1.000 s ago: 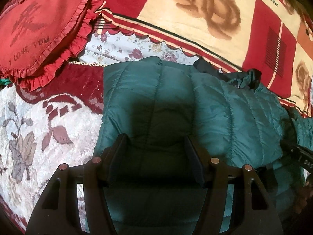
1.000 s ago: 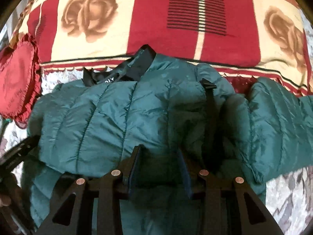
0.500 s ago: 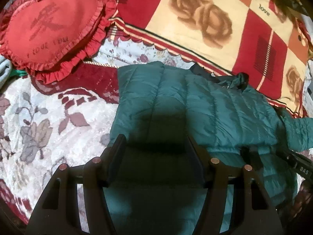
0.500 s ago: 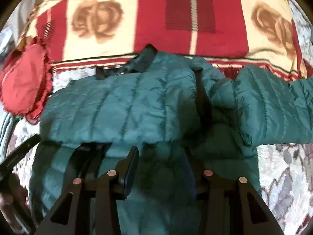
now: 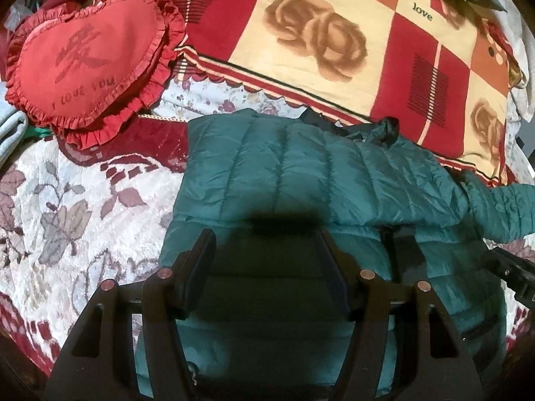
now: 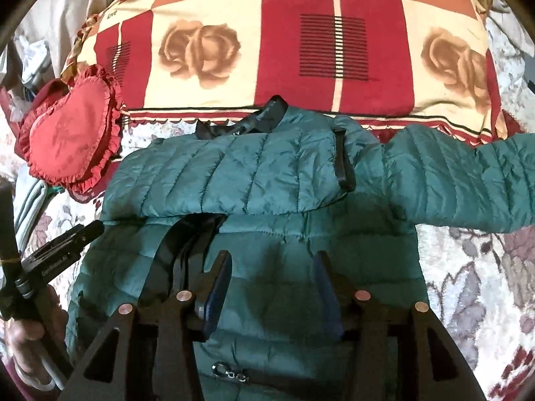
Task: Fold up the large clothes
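A dark green quilted jacket [image 5: 301,167] lies on the bed, collar toward the far side. One sleeve is folded across its chest [image 6: 250,173]. The other sleeve [image 6: 468,180] stretches out to the right. My left gripper [image 5: 264,237] hovers over the jacket's lower left part, open, with nothing between its fingers. Over the lower middle of the jacket is my right gripper [image 6: 273,257]; its jaws are opening and nothing is pinched between them. A black zipper strip [image 6: 187,250] shows under the folded sleeve.
A red heart-shaped cushion [image 5: 87,63] lies at the far left. A red and cream rose blanket [image 5: 317,43] covers the far side of the bed. The floral bed cover [image 5: 67,207] surrounds the jacket. A hand [image 6: 30,341] holds the left tool.
Both grippers have drawn back and upward from the jacket, so more of it shows. The right jaws have spread wider. The sleeve stays folded across the chest.
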A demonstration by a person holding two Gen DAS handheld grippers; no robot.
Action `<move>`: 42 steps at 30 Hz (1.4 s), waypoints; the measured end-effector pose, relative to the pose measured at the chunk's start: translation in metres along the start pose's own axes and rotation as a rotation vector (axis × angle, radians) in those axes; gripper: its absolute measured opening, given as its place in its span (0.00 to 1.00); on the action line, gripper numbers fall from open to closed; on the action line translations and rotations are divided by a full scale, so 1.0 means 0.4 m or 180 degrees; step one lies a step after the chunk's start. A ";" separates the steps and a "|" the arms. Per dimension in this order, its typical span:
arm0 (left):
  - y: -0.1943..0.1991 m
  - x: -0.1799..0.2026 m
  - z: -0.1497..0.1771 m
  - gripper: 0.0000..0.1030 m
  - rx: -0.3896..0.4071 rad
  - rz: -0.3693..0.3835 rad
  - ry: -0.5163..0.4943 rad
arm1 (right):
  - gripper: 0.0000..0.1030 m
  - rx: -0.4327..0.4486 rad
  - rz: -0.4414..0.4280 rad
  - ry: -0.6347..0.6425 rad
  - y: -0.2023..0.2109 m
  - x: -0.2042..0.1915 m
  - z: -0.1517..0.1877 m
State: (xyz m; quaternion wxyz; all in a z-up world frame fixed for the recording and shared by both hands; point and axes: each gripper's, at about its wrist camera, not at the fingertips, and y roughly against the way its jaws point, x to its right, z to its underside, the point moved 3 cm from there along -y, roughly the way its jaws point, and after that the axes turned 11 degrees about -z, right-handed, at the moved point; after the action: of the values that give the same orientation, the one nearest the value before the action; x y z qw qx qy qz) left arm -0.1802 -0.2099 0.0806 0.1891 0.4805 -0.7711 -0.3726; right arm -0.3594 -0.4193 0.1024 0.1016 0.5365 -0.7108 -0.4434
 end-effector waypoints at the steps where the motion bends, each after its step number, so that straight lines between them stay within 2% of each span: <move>1: 0.002 0.003 0.002 0.60 0.0002 0.0007 -0.0005 | 0.48 0.0011 -0.0001 0.0002 0.002 -0.002 0.001; 7: 0.001 0.016 0.018 0.60 -0.0045 0.0029 -0.0040 | 0.53 0.0036 -0.0005 -0.0031 0.000 -0.004 0.008; 11: -0.005 0.018 0.027 0.60 -0.0089 0.0053 -0.0036 | 0.63 0.0017 -0.0012 -0.0022 -0.005 -0.005 0.009; 33: -0.022 0.022 0.043 0.60 -0.0114 -0.0010 -0.0074 | 0.64 -0.0041 0.0004 -0.0057 -0.032 0.002 0.004; 42: -0.012 0.041 0.034 0.60 -0.0109 0.0076 -0.0021 | 0.65 -0.0009 0.0112 -0.0156 -0.011 0.054 0.004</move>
State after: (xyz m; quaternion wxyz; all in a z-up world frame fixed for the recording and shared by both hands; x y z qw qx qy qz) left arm -0.1941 -0.2203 0.0671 0.1992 0.4667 -0.7709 -0.3851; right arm -0.3663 -0.4372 0.0912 0.0927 0.5127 -0.7219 -0.4555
